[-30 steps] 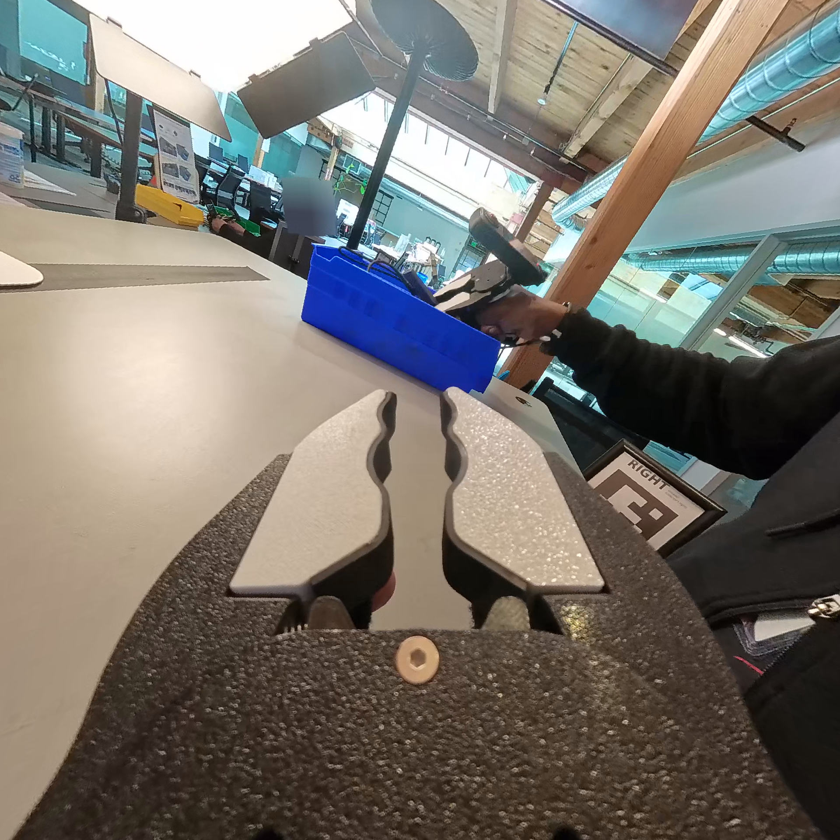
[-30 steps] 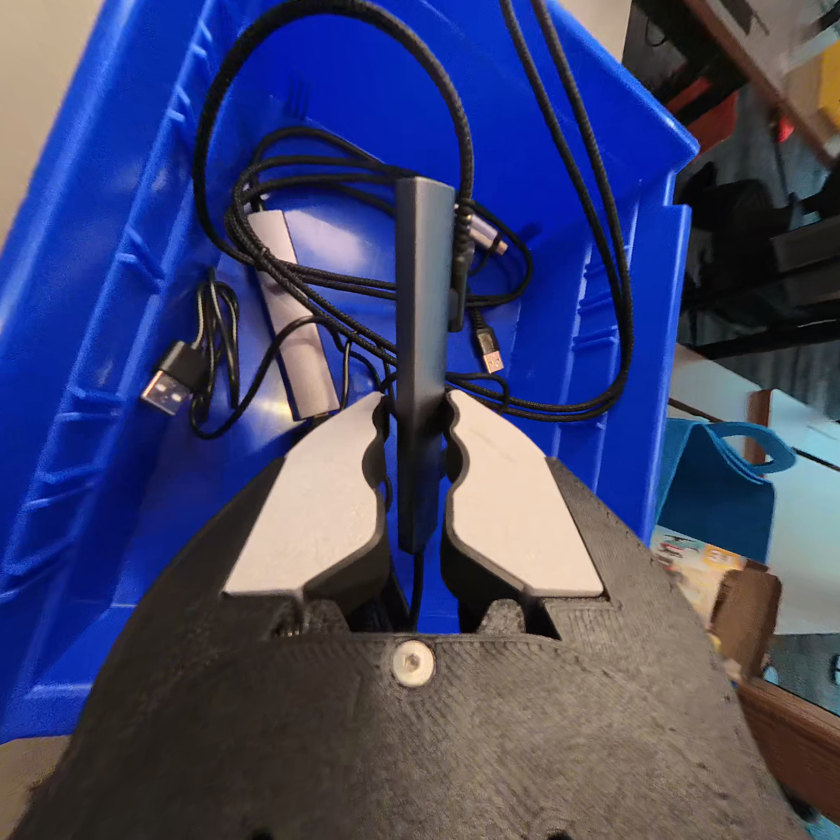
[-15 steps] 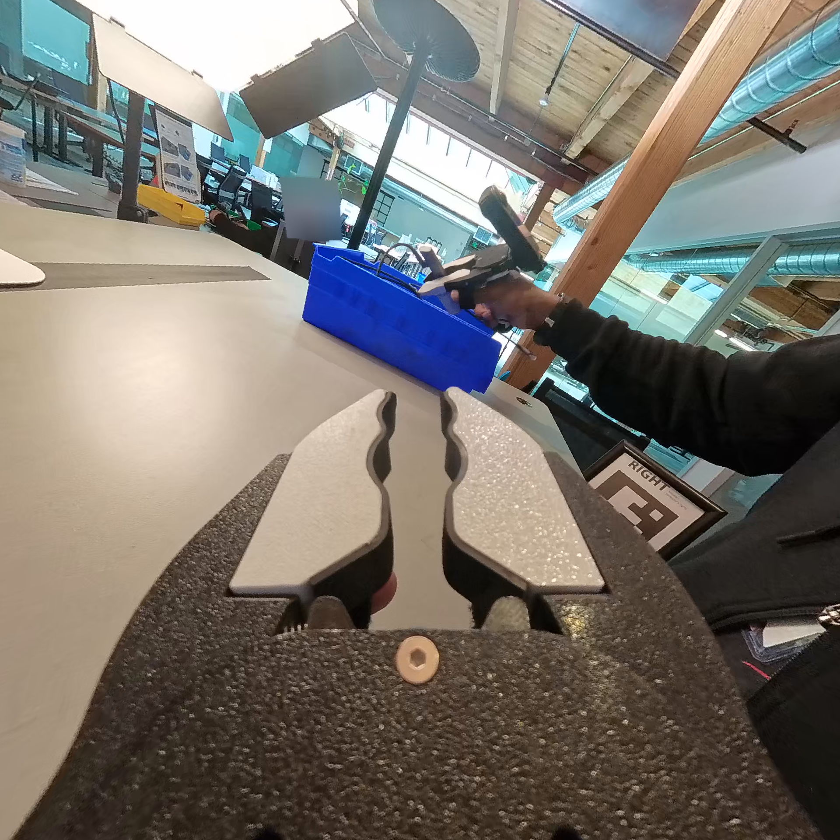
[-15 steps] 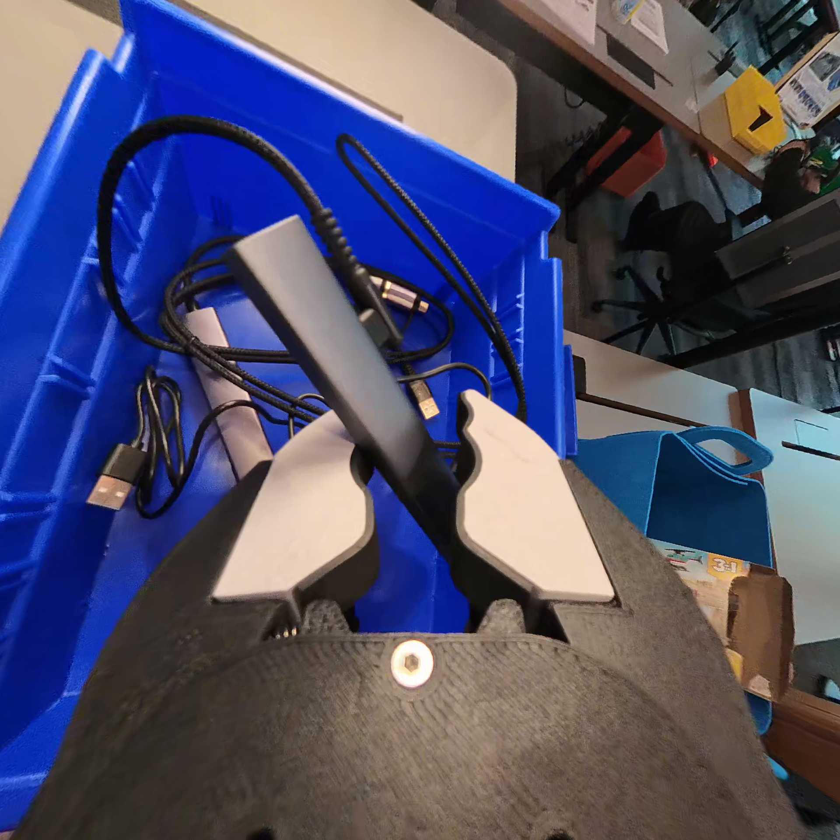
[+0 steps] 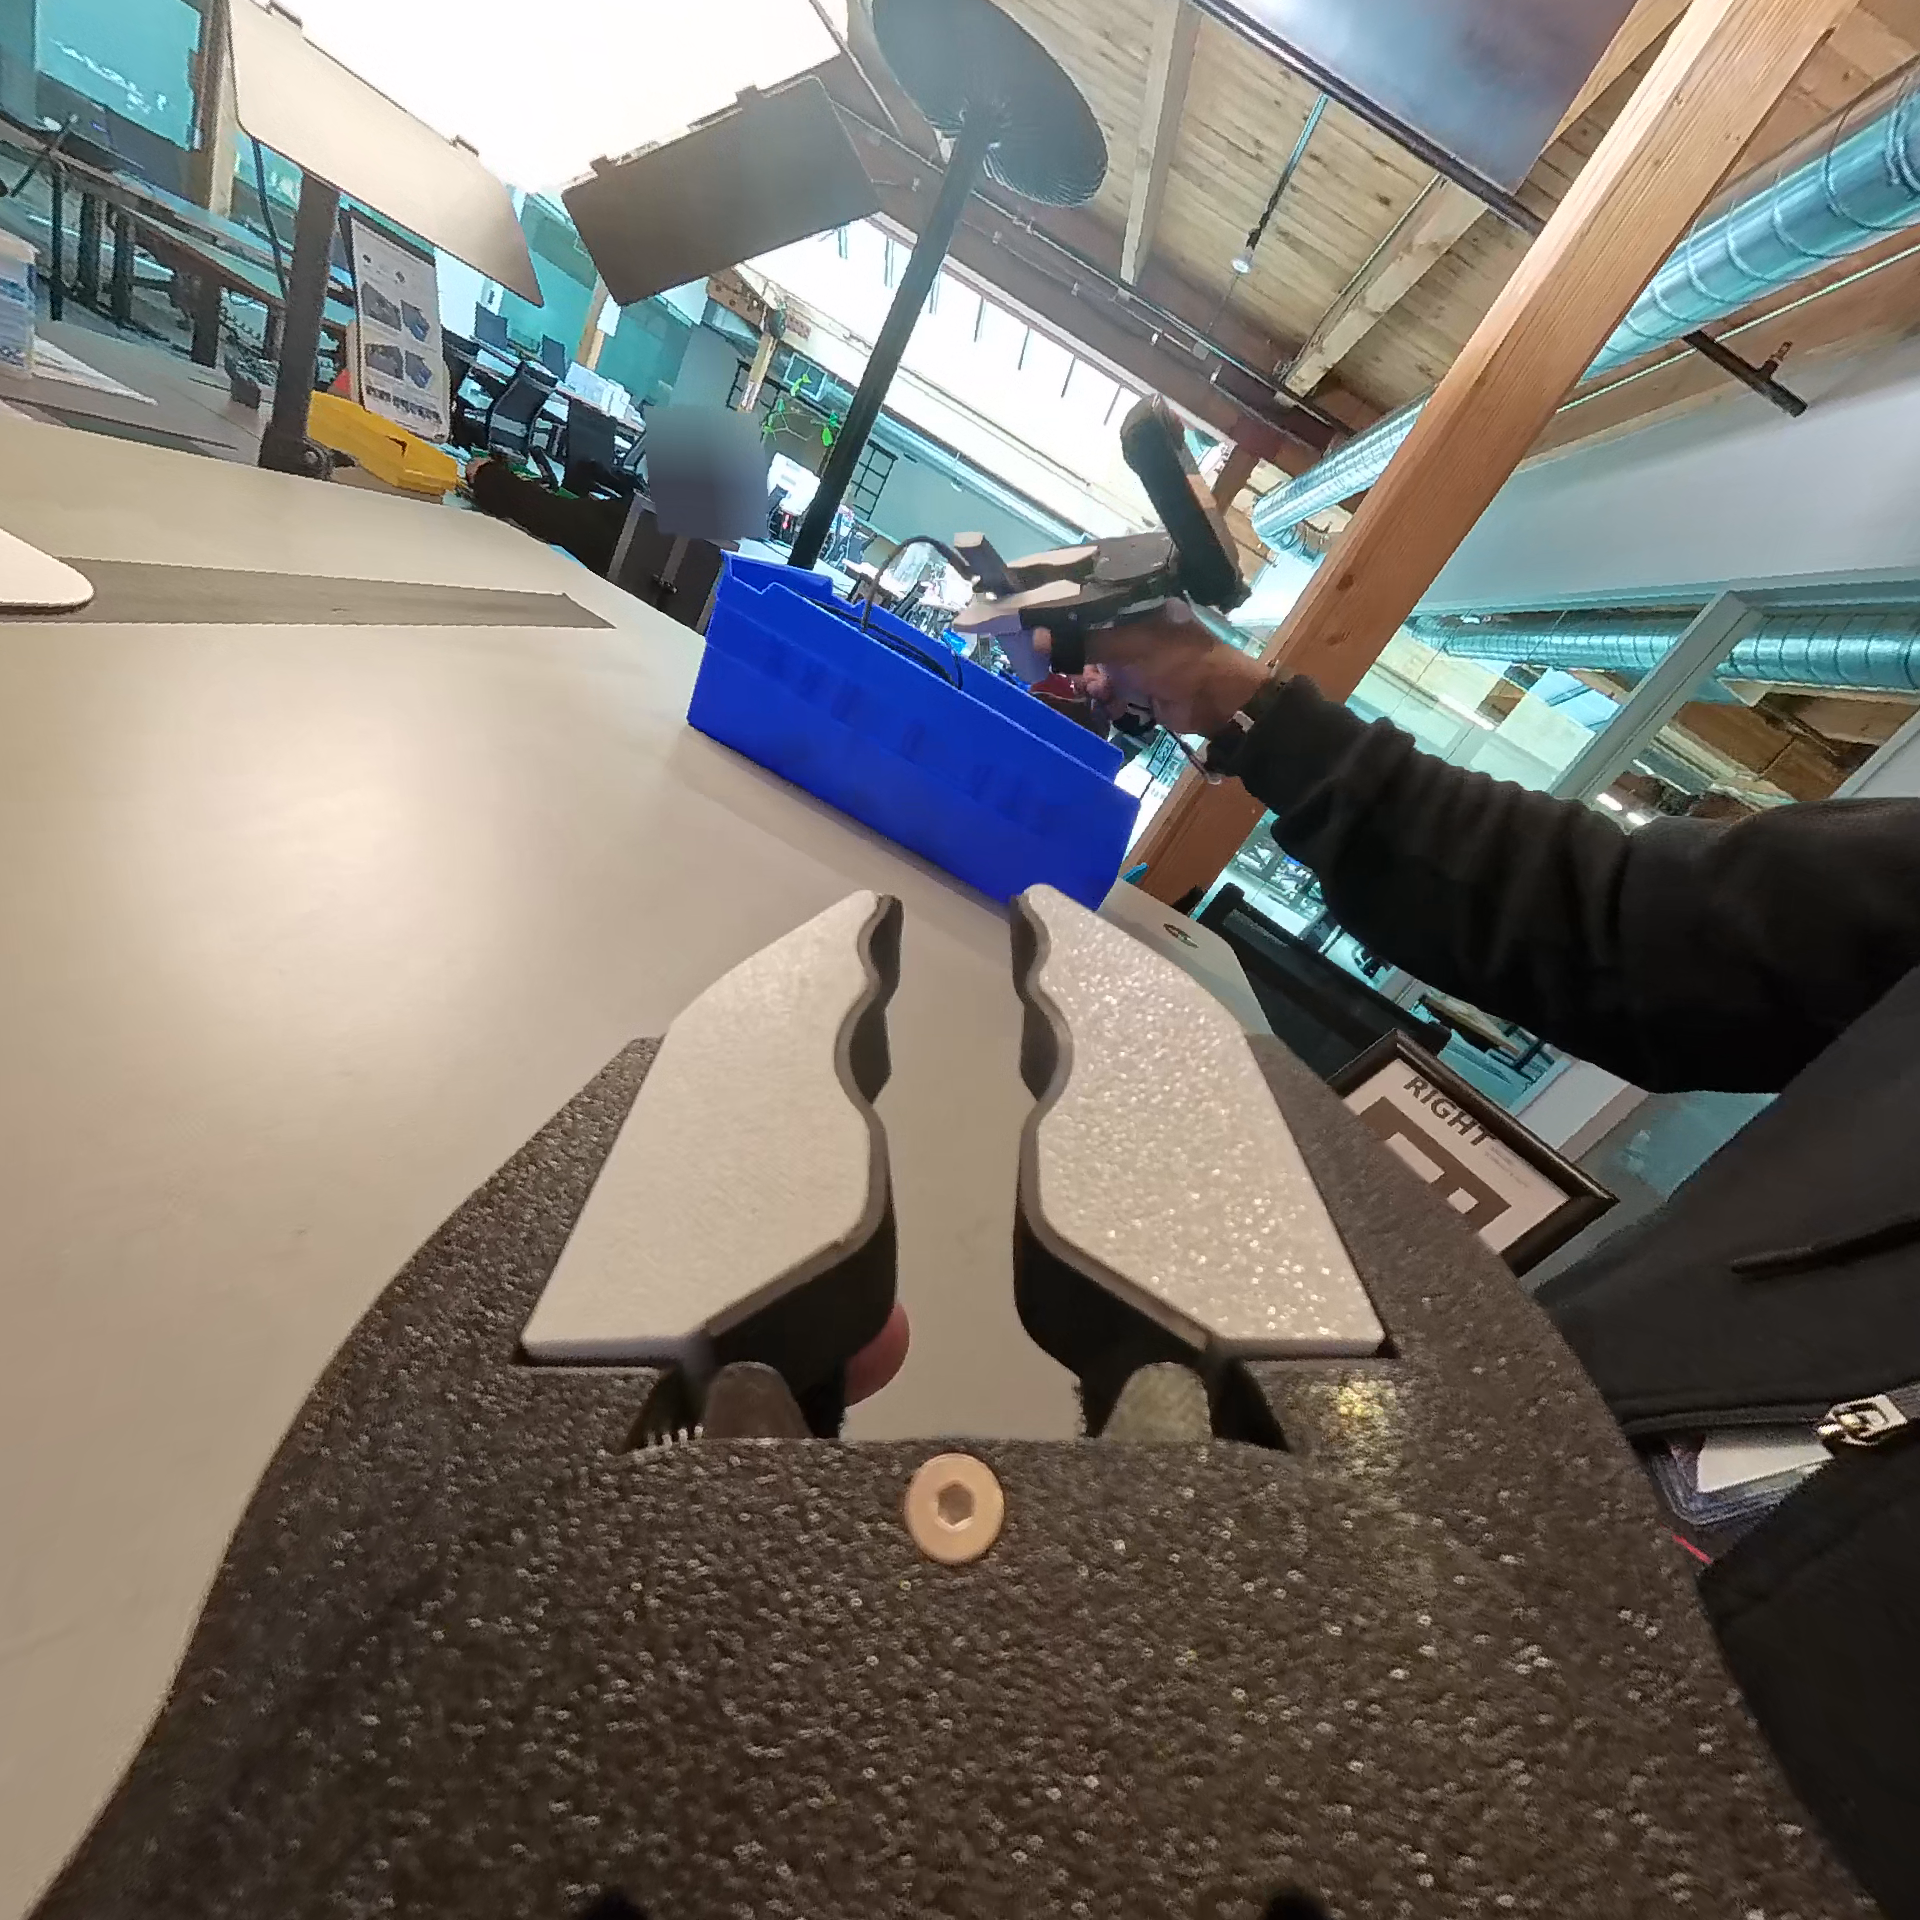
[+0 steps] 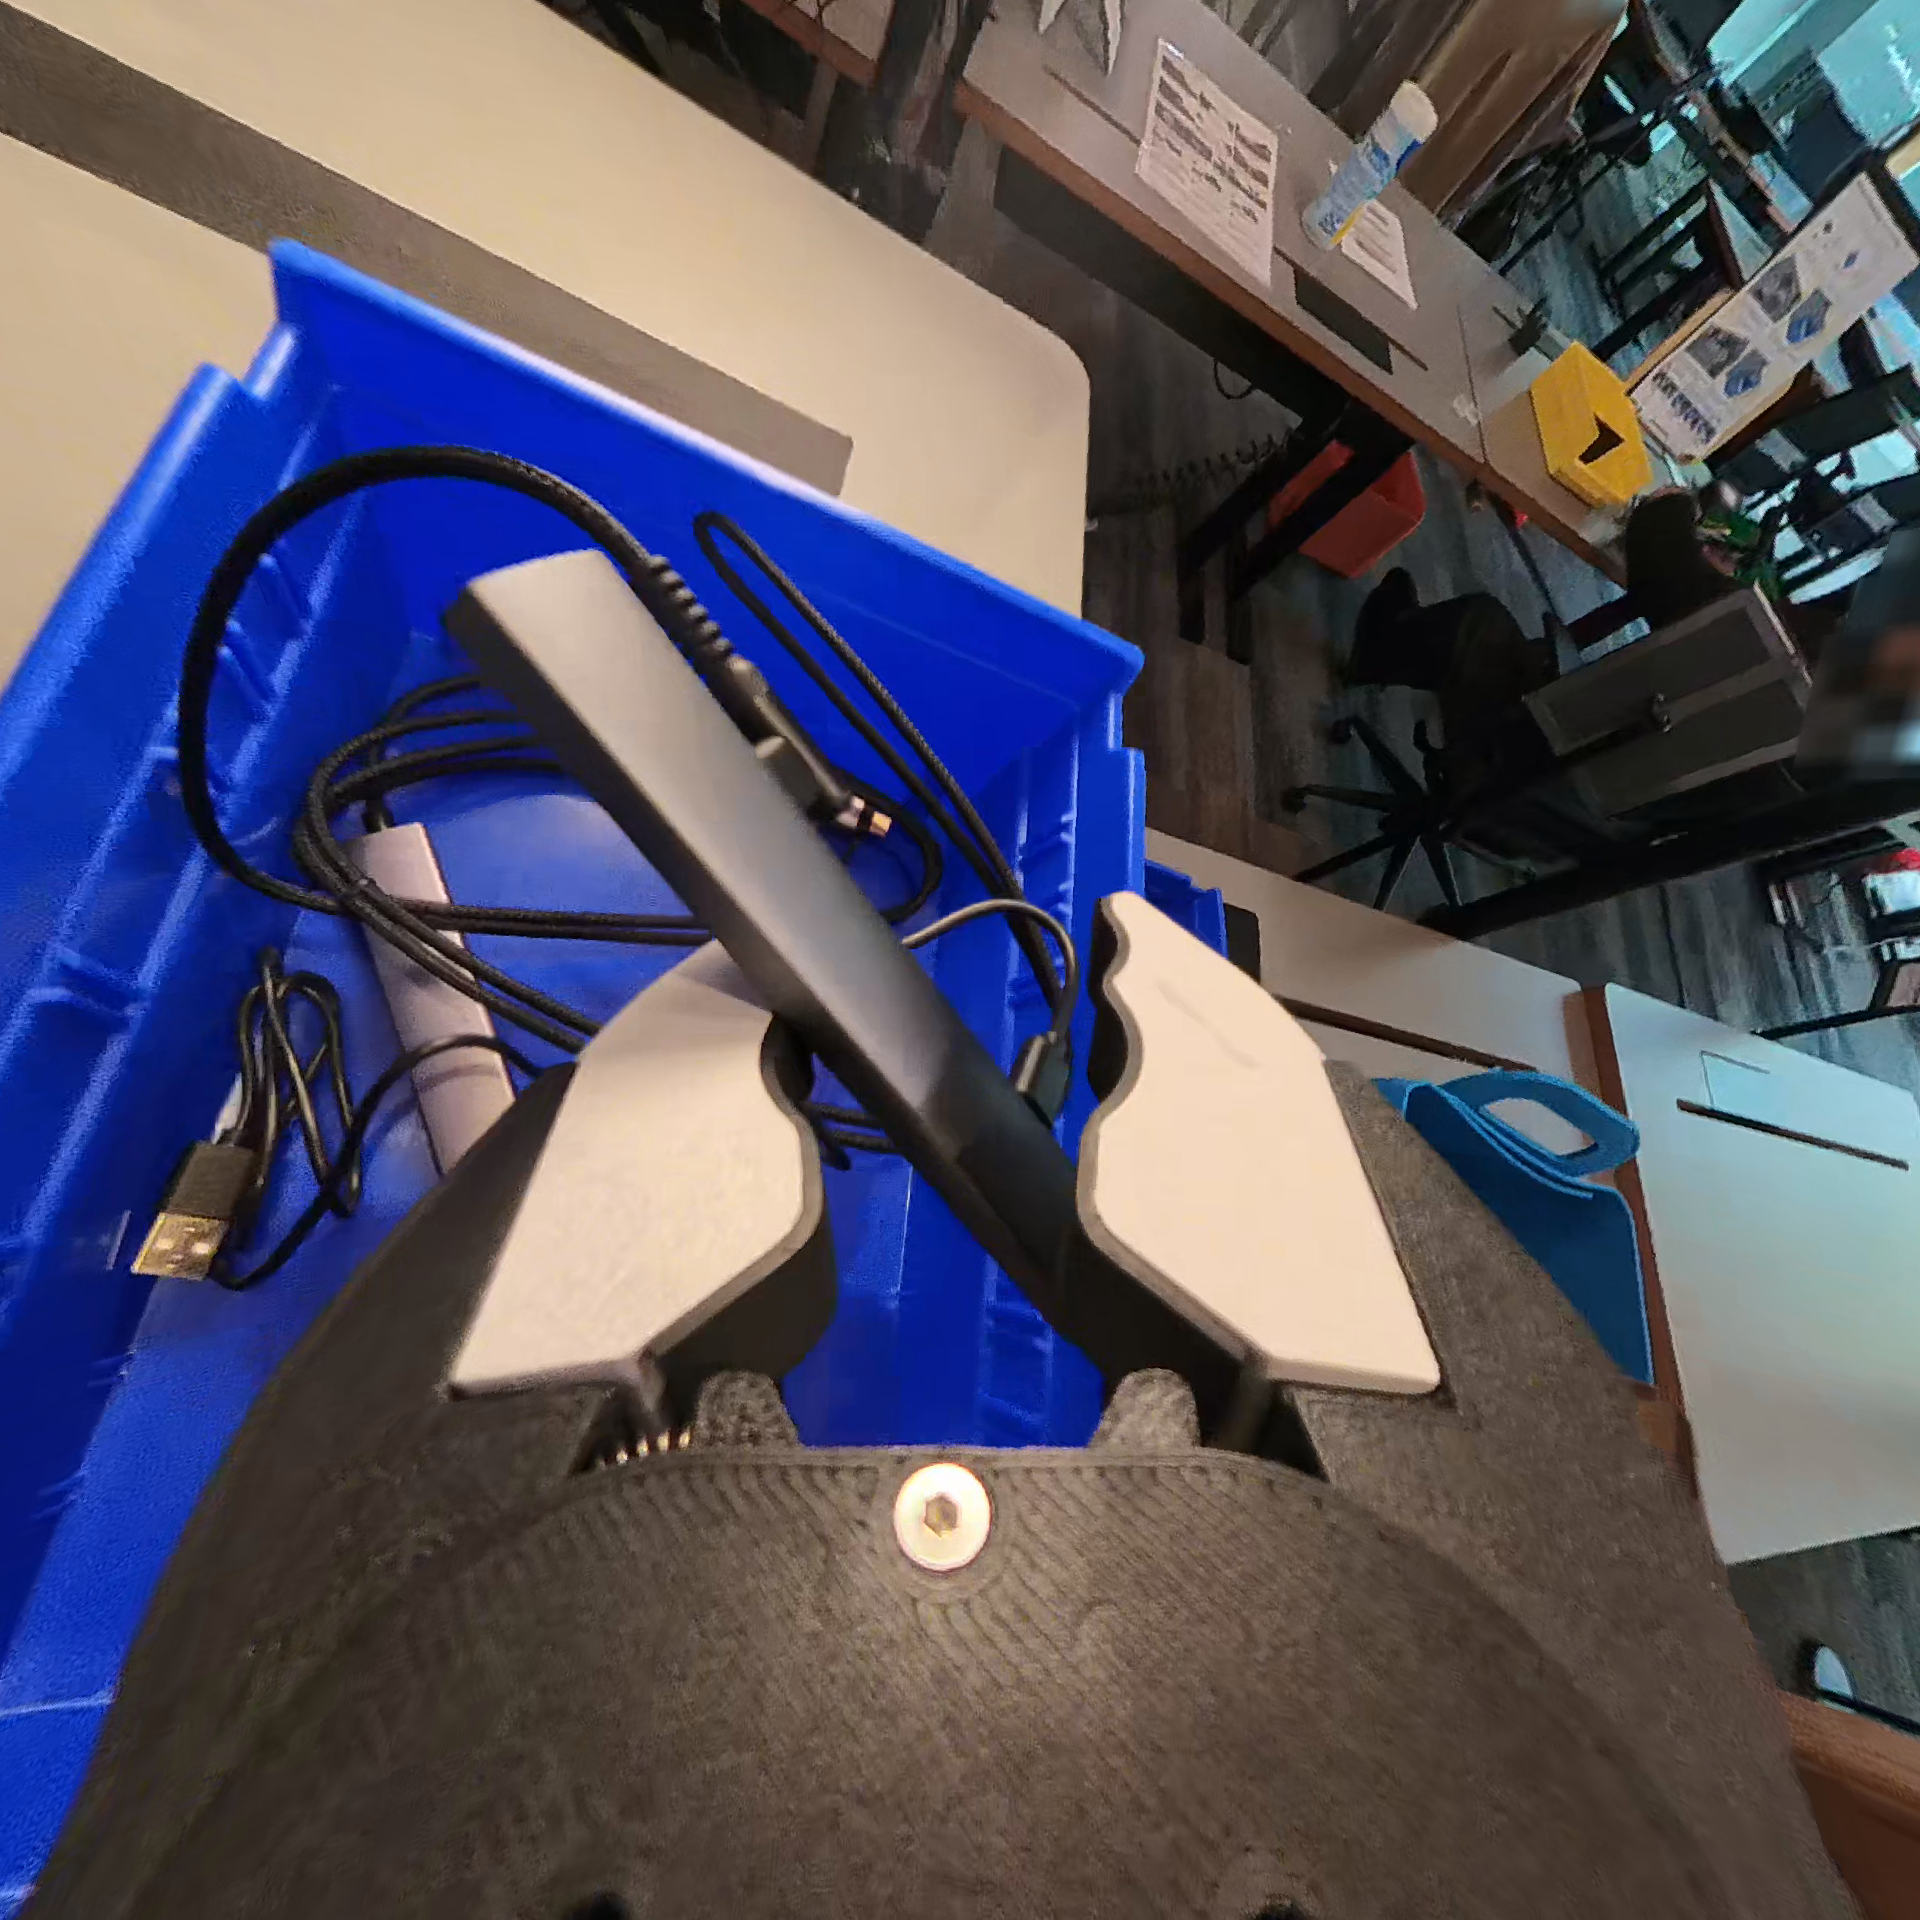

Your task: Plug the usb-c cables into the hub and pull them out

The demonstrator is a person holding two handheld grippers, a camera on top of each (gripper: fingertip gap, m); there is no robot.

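Observation:
A blue bin [image 6: 156,831] on the grey table holds tangled black cables [image 6: 312,499], a silver hub [image 6: 426,987] and a loose USB-A plug [image 6: 182,1236]. My right gripper [image 6: 925,935] is over the bin and holds a dark grey hub [image 6: 665,748] slantwise, wedged between the left fingertip and the base of the right finger. A braided cable [image 6: 748,707] and a thin cable [image 6: 1039,1070] sit at the hub's side. My left gripper [image 5: 951,914] lies low over the table, empty, with a narrow gap. From there the bin [image 5: 904,748] and the right gripper [image 5: 987,582] show far ahead.
A blue felt bag [image 6: 1538,1174] stands past the table's right edge. A framed marker card [image 5: 1455,1153] and a person's black sleeve [image 5: 1558,914] are to the right of my left gripper. A wooden post [image 5: 1455,468] and a lamp pole [image 5: 894,343] rise behind the bin. The left gripper's tips are roughly 50 cm from the right gripper's.
My right gripper has risen out of the bin with the dark hub. Its jaws stand wider and the hub has swung from straight to slanted. The left gripper has not moved.

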